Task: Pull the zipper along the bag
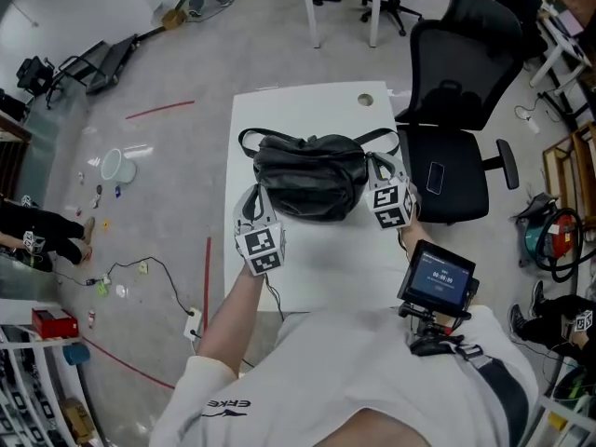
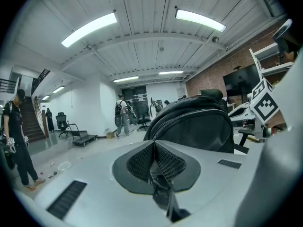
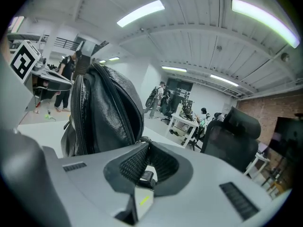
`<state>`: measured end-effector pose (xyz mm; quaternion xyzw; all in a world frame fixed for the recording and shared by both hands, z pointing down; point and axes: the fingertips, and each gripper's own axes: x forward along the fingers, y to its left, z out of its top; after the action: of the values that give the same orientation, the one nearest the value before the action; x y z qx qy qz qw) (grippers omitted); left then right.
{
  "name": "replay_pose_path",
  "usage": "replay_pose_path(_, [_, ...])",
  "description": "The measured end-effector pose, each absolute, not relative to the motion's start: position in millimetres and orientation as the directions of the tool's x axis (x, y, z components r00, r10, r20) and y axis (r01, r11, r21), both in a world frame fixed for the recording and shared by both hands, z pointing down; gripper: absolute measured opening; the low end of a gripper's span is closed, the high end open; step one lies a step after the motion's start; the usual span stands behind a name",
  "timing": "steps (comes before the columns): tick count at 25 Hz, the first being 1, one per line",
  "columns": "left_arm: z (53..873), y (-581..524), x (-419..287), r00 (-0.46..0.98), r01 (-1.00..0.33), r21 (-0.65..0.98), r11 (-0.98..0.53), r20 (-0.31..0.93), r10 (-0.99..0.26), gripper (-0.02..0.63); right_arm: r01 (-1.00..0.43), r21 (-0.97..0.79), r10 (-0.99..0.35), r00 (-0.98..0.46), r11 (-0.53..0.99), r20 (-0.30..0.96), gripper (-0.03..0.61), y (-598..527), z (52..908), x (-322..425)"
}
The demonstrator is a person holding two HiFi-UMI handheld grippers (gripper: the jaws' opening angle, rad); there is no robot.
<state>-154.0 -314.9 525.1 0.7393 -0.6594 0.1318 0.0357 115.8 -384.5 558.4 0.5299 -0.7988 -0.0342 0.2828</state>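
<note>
The black bag [image 1: 307, 177] sits mid-table [image 1: 307, 110]. My right gripper [image 3: 144, 143] is pinched on the zipper pull [image 3: 140, 139] at the bag's right end. My left gripper [image 2: 154, 143] has its jaws pressed together beside the left end.

Left gripper [image 2: 154, 148] fingers pressed together; right gripper [image 3: 147, 149] likewise; both arms reach forward.

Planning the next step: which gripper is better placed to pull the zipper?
Right gripper: its jaws look shut on the zipper pull on the bag. Left gripper sits shut, away from it.
</note>
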Motion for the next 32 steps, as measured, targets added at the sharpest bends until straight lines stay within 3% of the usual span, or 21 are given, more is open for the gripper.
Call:
replay_pose_path(13, [535.5,-341.6,-150.0,0.269,-0.946,-0.119,-0.300,0.225,-0.937,0.005,-0.869,0.361,-0.914,-0.212,0.339,0.347,0.020,-385.9,524.8,110.4])
replay_pose_path(32, [532.2,-351.7,-144.6,0.394,-0.895,-0.141,-0.424,0.200,-0.897,0.005,-0.861,0.418,-0.949,-0.206,0.291,0.237,0.020,-381.9,456.1,64.9])
